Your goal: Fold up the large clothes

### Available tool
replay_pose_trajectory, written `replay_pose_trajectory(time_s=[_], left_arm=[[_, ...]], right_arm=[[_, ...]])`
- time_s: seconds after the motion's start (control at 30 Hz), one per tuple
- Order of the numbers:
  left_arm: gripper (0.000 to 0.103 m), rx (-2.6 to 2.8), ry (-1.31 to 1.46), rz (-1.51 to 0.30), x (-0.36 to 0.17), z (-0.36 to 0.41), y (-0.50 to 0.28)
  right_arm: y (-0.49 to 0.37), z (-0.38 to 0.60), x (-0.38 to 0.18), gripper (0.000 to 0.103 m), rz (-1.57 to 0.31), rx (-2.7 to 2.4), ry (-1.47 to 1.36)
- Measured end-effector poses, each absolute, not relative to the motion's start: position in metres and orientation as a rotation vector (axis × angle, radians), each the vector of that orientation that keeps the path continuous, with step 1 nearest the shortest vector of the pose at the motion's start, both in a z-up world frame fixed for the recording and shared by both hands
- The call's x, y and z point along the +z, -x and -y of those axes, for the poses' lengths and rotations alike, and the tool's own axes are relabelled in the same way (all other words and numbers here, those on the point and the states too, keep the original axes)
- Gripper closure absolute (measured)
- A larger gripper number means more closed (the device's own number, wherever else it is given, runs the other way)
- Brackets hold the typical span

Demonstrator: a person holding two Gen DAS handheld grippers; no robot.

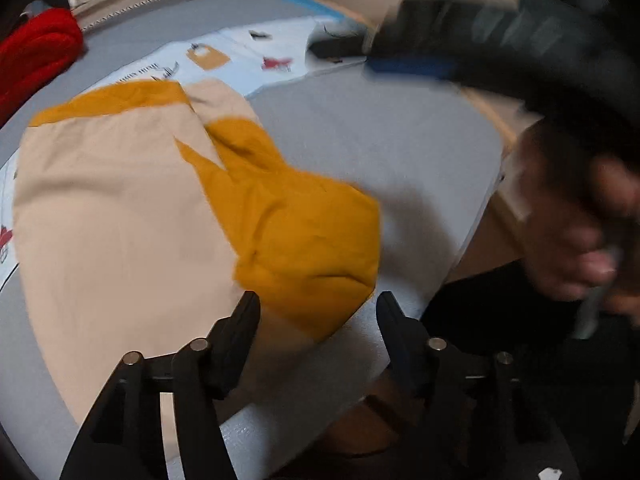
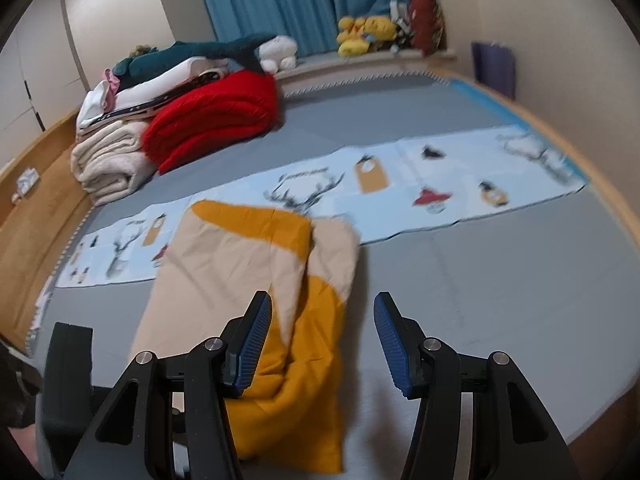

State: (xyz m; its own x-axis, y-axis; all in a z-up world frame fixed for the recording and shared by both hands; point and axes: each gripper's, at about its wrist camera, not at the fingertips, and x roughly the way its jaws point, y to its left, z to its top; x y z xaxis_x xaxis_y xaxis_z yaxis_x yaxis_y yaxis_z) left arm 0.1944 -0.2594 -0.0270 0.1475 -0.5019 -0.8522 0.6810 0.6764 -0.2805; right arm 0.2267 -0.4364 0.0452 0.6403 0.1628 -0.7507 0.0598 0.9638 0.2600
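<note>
A beige and mustard garment (image 1: 132, 216) lies partly folded on the grey bed; it also shows in the right wrist view (image 2: 240, 264). Its mustard part (image 1: 304, 236) is folded across the near right. My left gripper (image 1: 318, 300) is open and empty, just above the garment's near edge. My right gripper (image 2: 322, 304) is open and empty, hovering over the mustard part (image 2: 304, 376). The right gripper and hand pass blurred at the right of the left wrist view (image 1: 560, 120).
A light blue printed cloth (image 2: 420, 184) lies flat behind the garment. Folded red (image 2: 216, 116), cream (image 2: 108, 164) and white blankets are stacked at the back left. Plush toys (image 2: 364, 34) sit by the blue curtain. The wooden bed frame (image 2: 36, 216) borders the mattress.
</note>
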Motion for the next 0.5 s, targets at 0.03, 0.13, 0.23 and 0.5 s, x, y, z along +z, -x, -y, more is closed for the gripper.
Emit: replay_pose_trajectory(time_s=[0.03, 0.13, 0.23, 0.5], left_arm=[[0.046, -0.850, -0.151, -1.119, -0.020, 0.246, -0.197], [0.046, -0.792, -0.029, -1.100, -0.007, 0.208, -0.211], [0.046, -0.677, 0.026, -1.102, -0.005, 0.174, -0.224], [0.047, -0.436, 0.118, -1.180, -0.023, 0.117, -0.252]], right_arm=[[-0.231, 0.432, 0.039, 0.048, -0.899, 0.082, -0.290], [-0.244, 0.418, 0.020, 0.048, -0.977, 0.145, -0.330], [-0.255, 0.404, -0.003, 0.048, -1.080, 0.176, -0.342], [-0.266, 0.384, -0.046, 0.058, -1.279, 0.162, -0.242]])
